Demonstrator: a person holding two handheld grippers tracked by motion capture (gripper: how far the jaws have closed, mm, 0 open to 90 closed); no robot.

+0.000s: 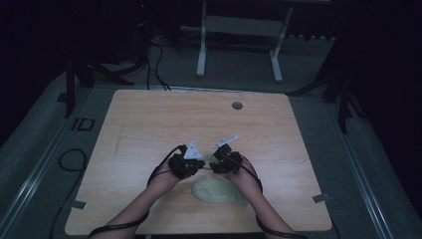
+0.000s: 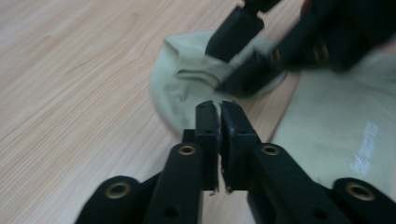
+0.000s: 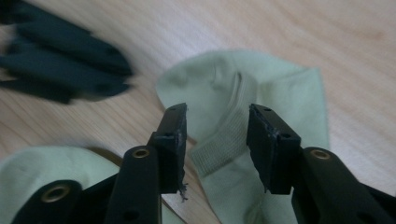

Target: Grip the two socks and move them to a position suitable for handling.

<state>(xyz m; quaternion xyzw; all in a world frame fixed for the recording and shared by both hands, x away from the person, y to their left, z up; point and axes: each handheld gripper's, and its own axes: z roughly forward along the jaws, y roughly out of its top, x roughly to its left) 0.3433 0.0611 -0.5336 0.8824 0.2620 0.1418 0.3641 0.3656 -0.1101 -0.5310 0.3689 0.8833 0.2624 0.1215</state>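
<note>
Low in the frame's middle, my right gripper (image 3: 217, 126) gapes astride the sock (image 3: 285, 93) cuff, nearer than my empty, closed left gripper (image 2: 219, 109).

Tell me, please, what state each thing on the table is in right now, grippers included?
Left gripper: jaws shut on nothing, above the table beside the sock.
Right gripper: jaws open, straddling the ribbed cuff of the sock.
Pale green sock: lying flat on the table, cuff end rumpled and folded over.
Second pale green sock: lying flat alongside, untouched.
Wooden table: bare apart from the socks.
</note>
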